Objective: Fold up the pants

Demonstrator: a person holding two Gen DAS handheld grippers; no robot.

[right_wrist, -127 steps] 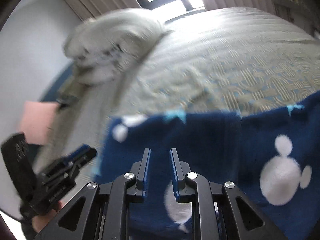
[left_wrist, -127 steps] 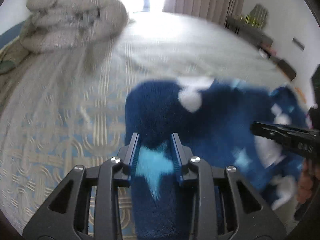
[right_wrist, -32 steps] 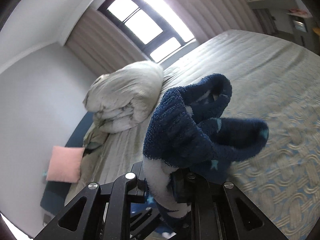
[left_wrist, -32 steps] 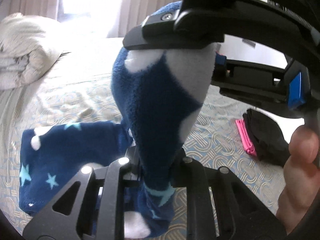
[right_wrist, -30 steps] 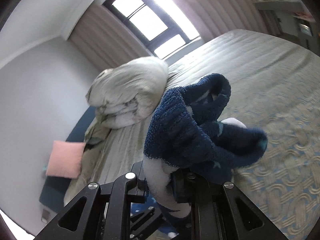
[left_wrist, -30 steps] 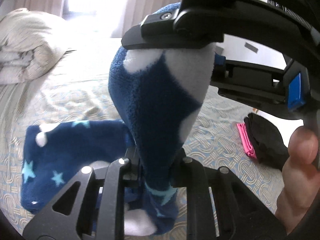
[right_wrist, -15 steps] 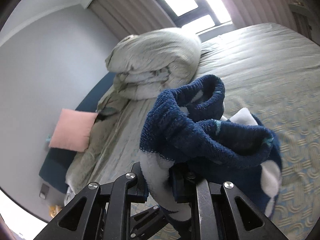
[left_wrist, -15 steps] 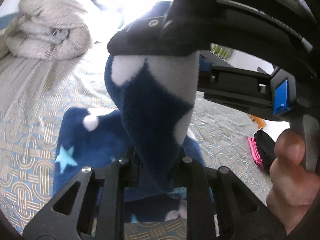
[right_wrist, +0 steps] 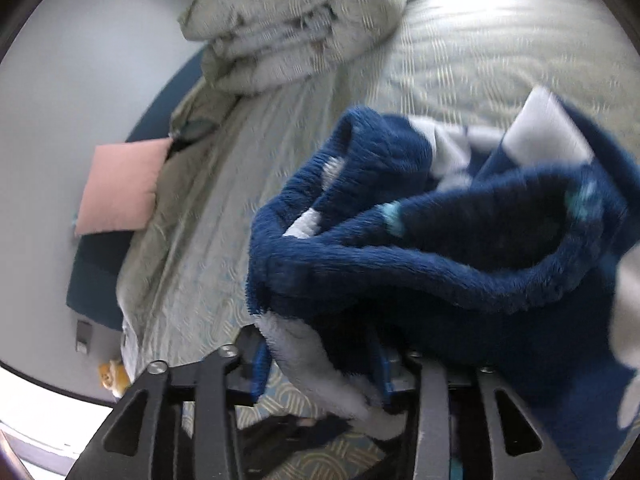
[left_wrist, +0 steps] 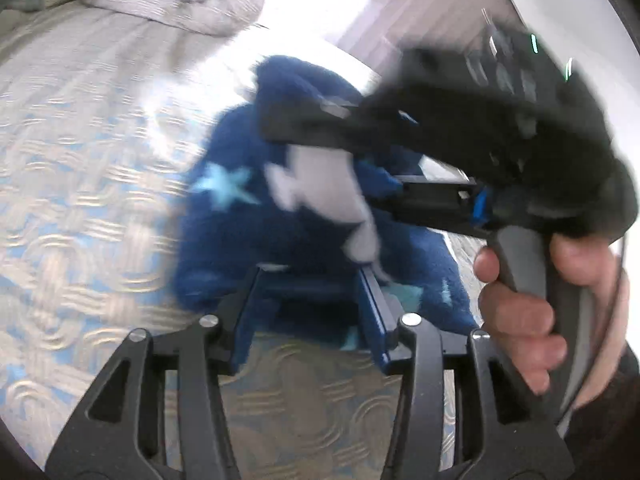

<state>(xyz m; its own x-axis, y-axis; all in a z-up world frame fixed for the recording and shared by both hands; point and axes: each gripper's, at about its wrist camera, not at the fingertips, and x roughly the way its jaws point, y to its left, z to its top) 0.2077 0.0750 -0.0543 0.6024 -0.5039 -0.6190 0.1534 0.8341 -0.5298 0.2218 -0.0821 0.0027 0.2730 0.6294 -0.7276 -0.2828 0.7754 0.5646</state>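
Note:
The pants (left_wrist: 256, 232) are dark blue fleece with white shapes and light blue stars, lying bunched on the patterned bedspread (left_wrist: 80, 208). In the left wrist view my left gripper (left_wrist: 308, 304) is open, its jaws wide apart at the near edge of the pants with no cloth between them. My right gripper, seen from the side in the left wrist view (left_wrist: 320, 128), lies above the pants. In the right wrist view the right gripper (right_wrist: 320, 364) has its jaws spread, with a white and blue fold of the pants (right_wrist: 440, 264) draped loosely between them.
A rolled grey duvet (right_wrist: 296, 28) lies at the head of the bed. A pink pillow (right_wrist: 120, 188) rests at the bed's left side by the wall. The bedspread stretches out to the left of the pants. A hand (left_wrist: 532, 312) holds the right gripper's handle.
Both grippers came down onto the bed with the pants and both have opened. The left one has let go of the cloth; the fold now lies loose in the right one.

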